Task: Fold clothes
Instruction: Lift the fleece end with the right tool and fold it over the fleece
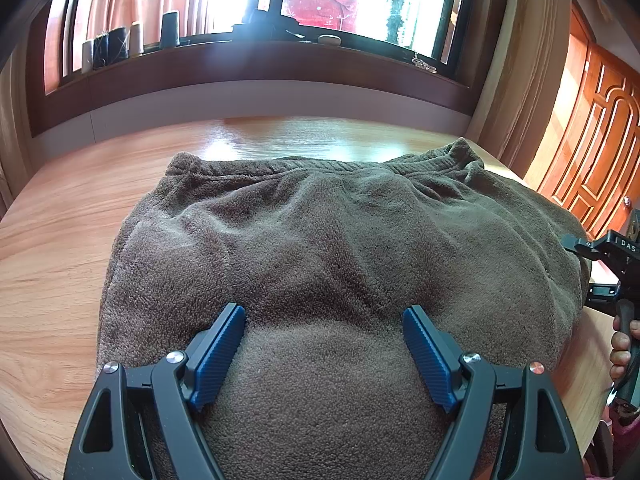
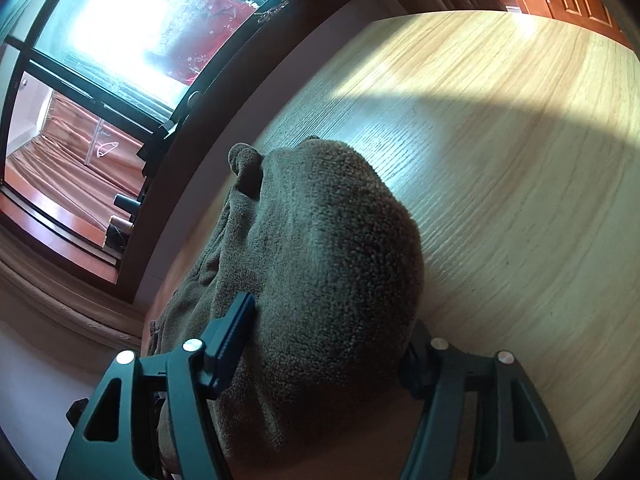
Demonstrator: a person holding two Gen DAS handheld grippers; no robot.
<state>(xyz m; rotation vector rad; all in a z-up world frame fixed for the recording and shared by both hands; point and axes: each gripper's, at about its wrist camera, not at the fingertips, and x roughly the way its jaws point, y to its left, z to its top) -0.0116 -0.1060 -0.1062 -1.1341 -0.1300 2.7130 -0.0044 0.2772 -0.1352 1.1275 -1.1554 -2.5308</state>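
A brown fleece garment (image 1: 320,240) lies on the wooden table (image 1: 60,260), its ribbed waistband along the far edge. My left gripper (image 1: 324,316) is open, its blue pads on either side of a raised fold at the near edge of the fleece. My right gripper (image 2: 332,312) is open and straddles the garment's (image 2: 320,248) right edge; the left finger (image 2: 236,332) rests on top, the right finger is hidden beneath the fleece. The right gripper's body also shows at the left wrist view's right edge (image 1: 612,272), held by a hand.
A window sill (image 1: 256,64) behind the table holds thread cones (image 1: 116,44) and small items. A wooden door (image 1: 592,152) stands at the right. Bare tabletop (image 2: 520,200) lies to the right of the garment.
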